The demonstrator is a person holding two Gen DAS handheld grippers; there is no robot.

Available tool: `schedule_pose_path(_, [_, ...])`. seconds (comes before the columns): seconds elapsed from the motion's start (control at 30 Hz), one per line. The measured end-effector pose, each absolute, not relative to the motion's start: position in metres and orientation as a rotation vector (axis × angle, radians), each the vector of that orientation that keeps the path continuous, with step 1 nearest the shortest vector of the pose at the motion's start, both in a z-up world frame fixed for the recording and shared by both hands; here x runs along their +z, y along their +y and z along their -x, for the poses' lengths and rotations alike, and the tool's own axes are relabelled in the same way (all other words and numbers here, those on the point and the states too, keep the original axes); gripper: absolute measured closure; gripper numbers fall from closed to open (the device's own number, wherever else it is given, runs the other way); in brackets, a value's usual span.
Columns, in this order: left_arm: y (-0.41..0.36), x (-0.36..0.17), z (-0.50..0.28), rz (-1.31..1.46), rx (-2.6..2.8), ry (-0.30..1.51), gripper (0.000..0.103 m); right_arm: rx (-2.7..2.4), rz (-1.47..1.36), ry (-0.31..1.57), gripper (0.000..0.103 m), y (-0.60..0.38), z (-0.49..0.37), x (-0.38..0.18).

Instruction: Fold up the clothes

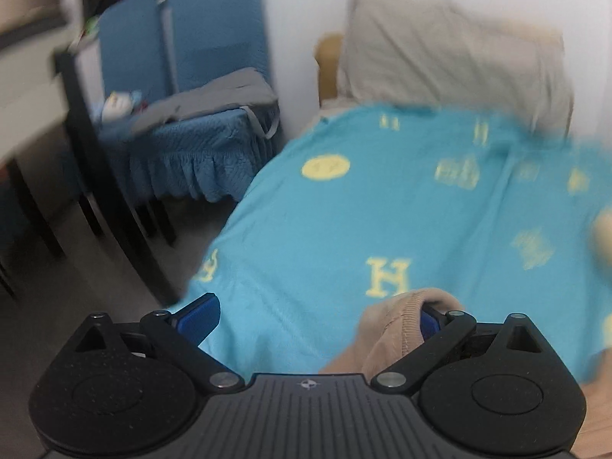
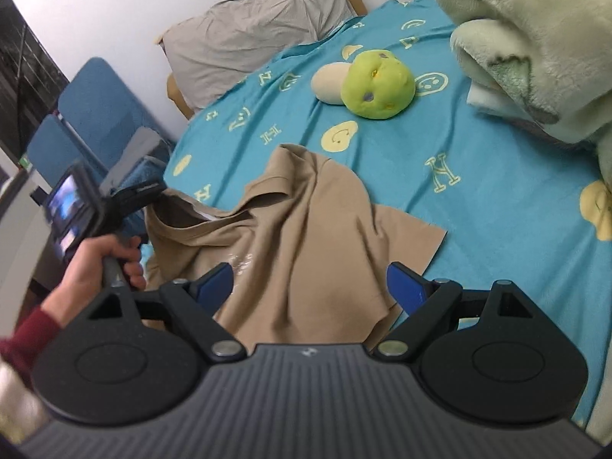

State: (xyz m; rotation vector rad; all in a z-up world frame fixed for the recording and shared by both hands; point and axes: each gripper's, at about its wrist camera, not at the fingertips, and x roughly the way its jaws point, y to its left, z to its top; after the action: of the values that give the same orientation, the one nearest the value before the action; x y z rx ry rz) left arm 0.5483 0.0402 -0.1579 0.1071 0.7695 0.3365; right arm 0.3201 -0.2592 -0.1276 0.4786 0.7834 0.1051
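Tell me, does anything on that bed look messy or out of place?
The tan short-sleeved shirt lies rumpled on the turquoise bedsheet with yellow letters, its left part bunched up beside the left gripper. A lime-green plush toy sits loose mid-bed. Nothing looks spilled or damaged.

The tan shirt [image 1: 386,329] covers the left gripper's right finger; the motion-blurred bed sheet [image 1: 382,199] beyond the fingers [image 1: 199,317] shows unreadable prints.

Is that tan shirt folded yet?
Not yet. The tan shirt lies rumpled on the blue bedsheet, one sleeve spread flat.
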Motion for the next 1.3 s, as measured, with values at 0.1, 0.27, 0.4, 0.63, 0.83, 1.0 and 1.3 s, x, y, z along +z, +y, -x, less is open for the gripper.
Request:
schedule_pose_path(0.1, [0.007, -0.191, -0.578, -0.504, 0.35, 0.888, 0.006, 0.088, -0.474, 0.824, 0.014, -0.26, -0.333, -0.144])
schedule_pose_path(0.27, [-0.018, -0.175, -0.573, -0.604, 0.1, 0.857, 0.004, 0.089, -0.532, 0.862, 0.014, -0.263, -0.335, -0.153])
schedule_pose_path(0.4, [-0.025, -0.143, -0.554, -0.523, -0.053, 0.796, 0.002, 0.094, -0.522, 0.841, 0.014, -0.263, -0.33, -0.147])
schedule_pose_path(0.63, [-0.013, -0.073, -0.45, -0.262, -0.148, 0.6, 0.002, 0.146, -0.501, 0.752, 0.015, -0.258, -0.323, -0.136])
schedule_pose_path(0.83, [0.012, -0.027, -0.27, -0.158, -0.018, 0.482, 0.0, 0.184, -0.375, 0.586, 0.015, -0.239, -0.31, -0.12])
schedule_pose_path(1.0, [0.036, -0.022, -0.176, 0.023, 0.015, 0.479, 0.0, 0.214, -0.306, 0.495, 0.024, -0.221, -0.309, -0.124])
schedule_pose_path(1.3, [0.08, -0.045, -0.177, 0.159, 0.121, 0.421, 0.0, 0.208, -0.115, 0.505, 0.029, -0.173, -0.381, -0.134])
